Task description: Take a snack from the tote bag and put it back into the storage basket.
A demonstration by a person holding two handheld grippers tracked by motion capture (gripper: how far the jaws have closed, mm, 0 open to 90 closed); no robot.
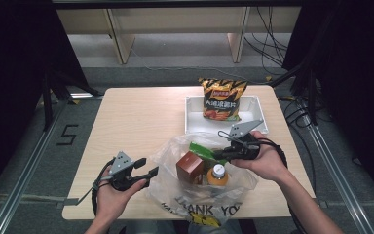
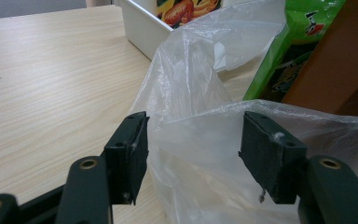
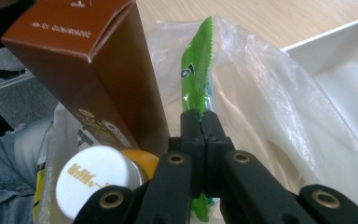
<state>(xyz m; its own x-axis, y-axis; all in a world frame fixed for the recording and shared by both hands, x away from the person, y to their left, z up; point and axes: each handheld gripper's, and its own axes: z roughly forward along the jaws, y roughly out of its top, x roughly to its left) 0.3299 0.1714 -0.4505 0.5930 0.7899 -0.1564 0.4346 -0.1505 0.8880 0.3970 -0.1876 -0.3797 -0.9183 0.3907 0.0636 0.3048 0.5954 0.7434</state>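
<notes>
Tongs clamp green packet; left tongs gape.

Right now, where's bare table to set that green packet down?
Free: the table's left half, from the white tray across to the left edge. Also the tray floor beside the chip bag. Crowded: front centre, where the plastic bag sprawls between both tools.

Table lit bright from above; surroundings dark; close-up bg soft, slight blur.

Black two-jaw tools, brass screws, grey plates.
</notes>
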